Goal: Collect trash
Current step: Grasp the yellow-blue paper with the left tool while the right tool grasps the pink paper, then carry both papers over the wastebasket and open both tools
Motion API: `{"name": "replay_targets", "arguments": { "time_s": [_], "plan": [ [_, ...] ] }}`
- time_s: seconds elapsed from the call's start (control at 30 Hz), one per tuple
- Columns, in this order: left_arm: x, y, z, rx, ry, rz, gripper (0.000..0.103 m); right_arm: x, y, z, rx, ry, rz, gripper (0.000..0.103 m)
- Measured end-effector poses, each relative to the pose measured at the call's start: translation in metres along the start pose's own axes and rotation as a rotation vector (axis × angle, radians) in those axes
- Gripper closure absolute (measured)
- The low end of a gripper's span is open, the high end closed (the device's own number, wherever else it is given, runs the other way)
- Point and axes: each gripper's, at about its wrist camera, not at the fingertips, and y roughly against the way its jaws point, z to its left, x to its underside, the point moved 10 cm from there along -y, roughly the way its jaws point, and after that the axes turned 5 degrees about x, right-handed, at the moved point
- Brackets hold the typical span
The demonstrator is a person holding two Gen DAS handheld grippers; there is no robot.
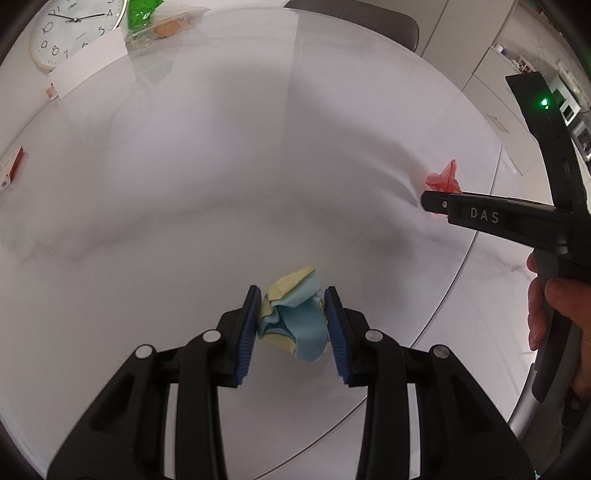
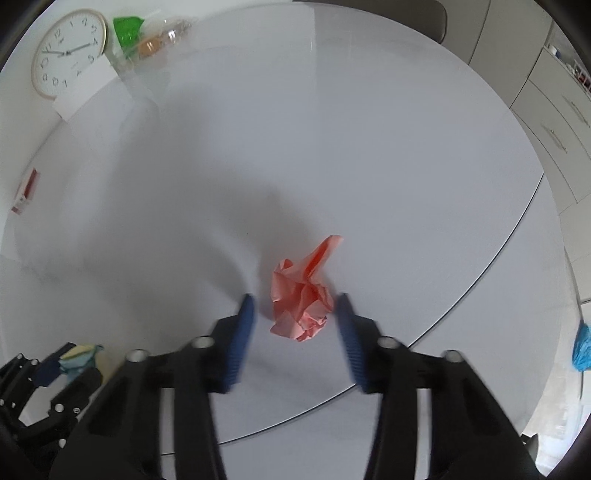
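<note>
Trash is lying in two wads on the round white table [image 2: 369, 129], and each is being addressed by its own tool. At the far left a wall clock [image 1: 75, 29] is resting flat on the tabletop, with a clear bag holding something green [image 1: 142, 18] just right of it; neither is being touched.

Toward the near left, the left gripper [image 1: 293, 323] is holding the blue and yellow paper wad [image 1: 293, 321], both blue pads [image 1: 249, 332] pressing its sides, jaws closed on it. Whether the wad is lifted or resting on the table cannot be told.

To the right, the right gripper [image 2: 293, 332] is standing with its jaws spread, one finger either side of the pink crumpled paper [image 2: 301, 306]. The wad is sitting on the table near its right edge, with a gap showing between it and the left finger.

In my judgement the step in hand is the closing on the pink wad. To do it well, the fingers should be kept low against the table, centred on the bulk rather than the loose far point, and closed evenly so the light paper is not being nudged toward the edge.
</note>
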Motion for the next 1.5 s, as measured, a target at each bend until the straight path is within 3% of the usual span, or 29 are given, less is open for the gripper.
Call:
{"name": "replay_targets", "arguments": {
  "time_s": [0.23,0.43,0.67,0.93,1.07,1.3,1.4,1.5],
  "plan": [
    [0.008,0.013,-0.006,-0.011,-0.027,-0.020,0.068,0.006,0.021,-0.002,-0.036,-0.008,-0.041,0.074],
    [0.019,0.035,-0.034,0.003,-0.091,-0.039,0.068,0.045,0.074,-0.010,-0.098,-0.017,-0.100,0.074],
    [0.065,0.059,-0.109,0.088,-0.230,-0.015,0.068,0.159,0.119,-0.069,-0.075,-0.044,-0.066,0.074],
    [0.135,0.081,-0.219,0.262,-0.389,0.031,0.068,0.304,0.138,-0.165,0.002,-0.298,0.027,0.073],
    [0.153,0.085,-0.271,0.287,-0.491,0.047,0.068,0.356,0.129,-0.200,0.019,-0.418,0.065,0.073],
    [0.189,0.085,-0.335,0.346,-0.584,0.108,0.068,0.405,0.096,-0.232,0.022,-0.500,0.116,0.072],
    [0.203,0.087,-0.351,0.343,-0.622,0.115,0.068,0.420,0.083,-0.239,0.016,-0.502,0.157,0.067],
    [0.213,0.087,-0.369,0.336,-0.657,0.117,0.068,0.432,0.080,-0.244,0.038,-0.498,0.178,0.035]
  ]
}}
